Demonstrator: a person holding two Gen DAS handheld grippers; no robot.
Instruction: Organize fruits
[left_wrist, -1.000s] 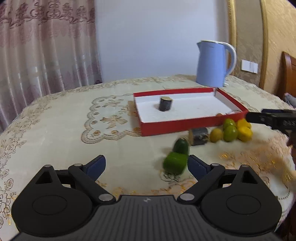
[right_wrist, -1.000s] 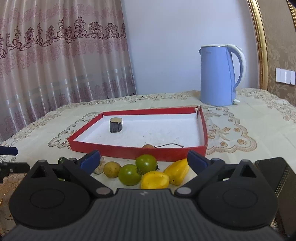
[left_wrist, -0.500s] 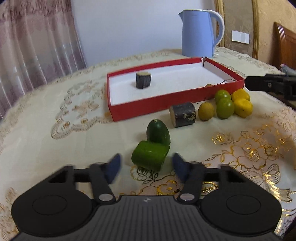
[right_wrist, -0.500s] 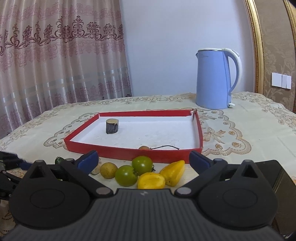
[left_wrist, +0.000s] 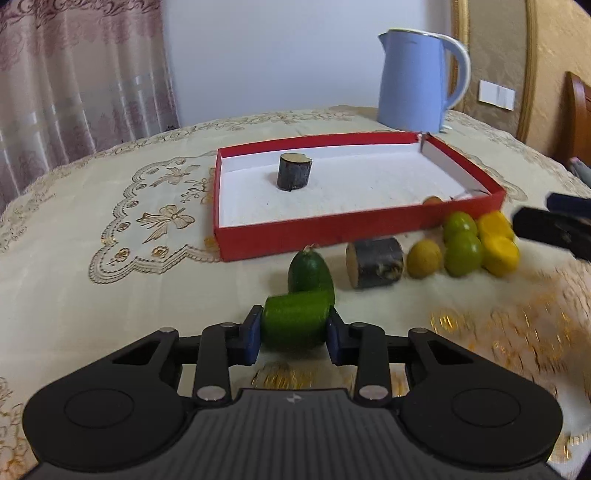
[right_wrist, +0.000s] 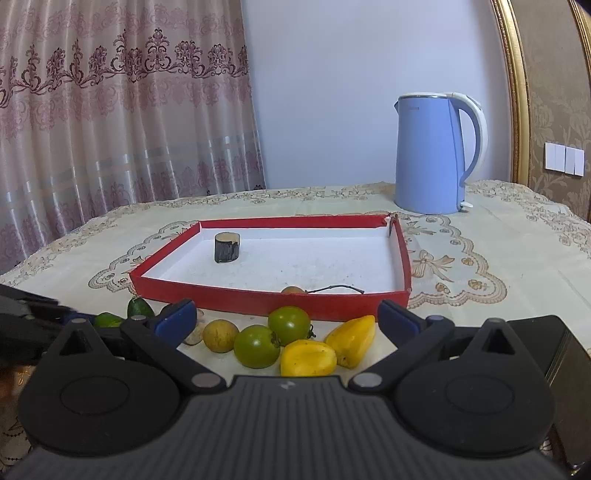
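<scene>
My left gripper (left_wrist: 293, 334) is closing its jaws on a cut green cucumber chunk (left_wrist: 295, 321) that lies on the tablecloth, and both blue pads touch its sides. A second cucumber piece (left_wrist: 310, 271) lies just beyond it. Further right lie a dark cylinder piece (left_wrist: 375, 262), a brownish round fruit (left_wrist: 424, 258), two green tomatoes (right_wrist: 256, 346) and two yellow peppers (right_wrist: 308, 357). Behind them is the red tray (left_wrist: 332, 232), which holds another dark cylinder (left_wrist: 294, 171). My right gripper (right_wrist: 286, 317) hangs open just above the tomatoes and grips nothing.
A blue kettle (right_wrist: 430, 155) stands behind the tray at the back right. A small brown fruit with a twig (right_wrist: 293, 290) lies in the tray's near corner. A black object (right_wrist: 565, 354) sits at the right table edge. Curtains hang behind.
The left gripper came forward and down onto the cucumber chunk, and its jaws went from wide open to touching it. The right gripper kept still.
</scene>
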